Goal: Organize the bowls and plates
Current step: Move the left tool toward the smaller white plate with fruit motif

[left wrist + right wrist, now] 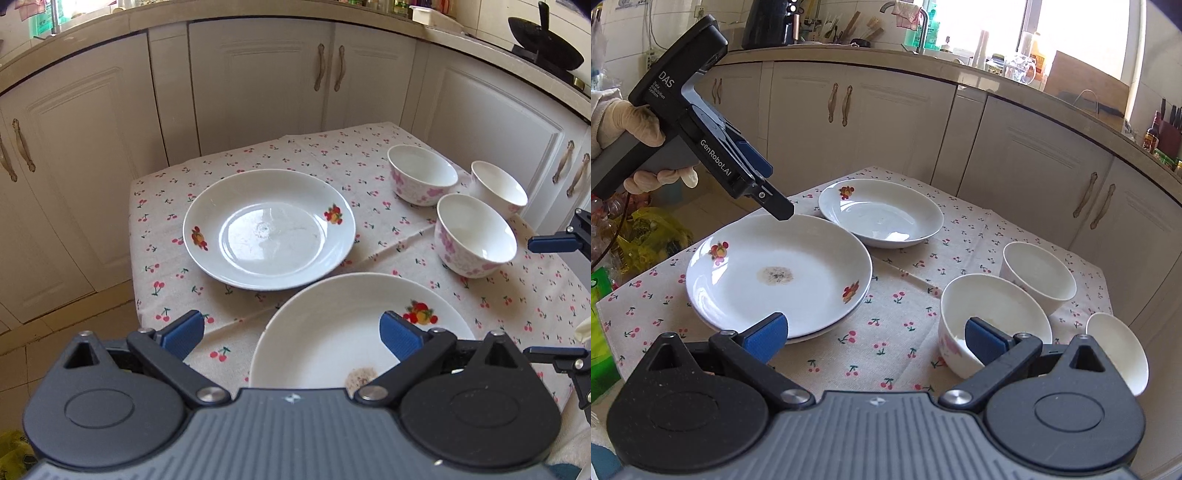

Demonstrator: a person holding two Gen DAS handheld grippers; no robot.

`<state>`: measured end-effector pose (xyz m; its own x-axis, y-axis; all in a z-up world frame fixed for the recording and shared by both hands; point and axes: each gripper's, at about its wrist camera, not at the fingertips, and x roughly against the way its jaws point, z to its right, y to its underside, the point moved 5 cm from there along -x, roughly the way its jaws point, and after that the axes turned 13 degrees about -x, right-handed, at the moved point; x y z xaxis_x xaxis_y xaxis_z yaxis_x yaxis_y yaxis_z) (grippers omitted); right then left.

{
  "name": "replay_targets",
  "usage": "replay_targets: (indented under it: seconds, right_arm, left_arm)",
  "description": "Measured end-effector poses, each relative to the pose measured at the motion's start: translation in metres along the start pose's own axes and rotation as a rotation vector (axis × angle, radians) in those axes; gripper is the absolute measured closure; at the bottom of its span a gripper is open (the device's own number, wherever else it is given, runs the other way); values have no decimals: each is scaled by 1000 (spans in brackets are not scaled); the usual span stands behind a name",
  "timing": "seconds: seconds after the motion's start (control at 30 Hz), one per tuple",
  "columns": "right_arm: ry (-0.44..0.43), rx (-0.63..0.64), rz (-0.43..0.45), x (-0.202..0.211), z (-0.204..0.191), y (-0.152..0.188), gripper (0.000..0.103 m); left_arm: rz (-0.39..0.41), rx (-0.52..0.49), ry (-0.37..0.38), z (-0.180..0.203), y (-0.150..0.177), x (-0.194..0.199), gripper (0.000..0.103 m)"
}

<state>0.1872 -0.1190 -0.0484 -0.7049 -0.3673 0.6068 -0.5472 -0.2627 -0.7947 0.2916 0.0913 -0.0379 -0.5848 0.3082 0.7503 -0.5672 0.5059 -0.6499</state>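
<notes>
- The left gripper (291,334) is spread wide and holds nothing; its two blue pads (184,332) stand far apart with only air between them.
- It hangs above the near plate (332,332), a white plate with fruit prints on the rim and a brownish stain (360,376) in its middle. One pad sits over the plate and the other over the tablecloth (162,258) just left of it. Whether either pad touches the plate I cannot tell.
- From the right wrist view, the left gripper's tip hovers at the far rim of that stained plate, and a gloved hand (631,125) holds its handle.
- The stained plate seems to lie on another plate, whose edge shows beneath its near rim in the right wrist view.
- The far plate (269,229), also white with fruit prints, lies alone on the cloth just beyond the near one, not touching it.
- The right gripper (877,341) is likewise released, pads far apart and empty. One pad sits in front of the nearest bowl (993,310); contact cannot be told.
- Three white bowls with pink flowers stand upright close together on the right side of the table: the nearest bowl, a second bowl (1039,273) behind it, and a third bowl (1119,350) at the table edge.
- Kitchen cabinets (258,81) ring the table.
</notes>
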Motion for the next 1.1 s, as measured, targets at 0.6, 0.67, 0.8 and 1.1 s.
replay_targets:
  seconds: [0.6, 0.67, 0.8, 1.1]
  right_arm:
    - [-51, 177, -55, -85, 29, -71, 0]
    - [-55, 200, -76, -97, 32, -77, 0]
    - [-80, 216, -139, -122, 40, -85, 0]
    - [-125, 203, -300, -174, 52, -93, 0]
  left_arm:
    - [-37, 59, 58, -66, -33, -82, 2]
    - [-53, 75, 74, -72, -32, -93, 2]
    - [-72, 90, 99, -80, -30, -111, 2]
    - [-87, 130, 141, -91, -30, -134, 1]
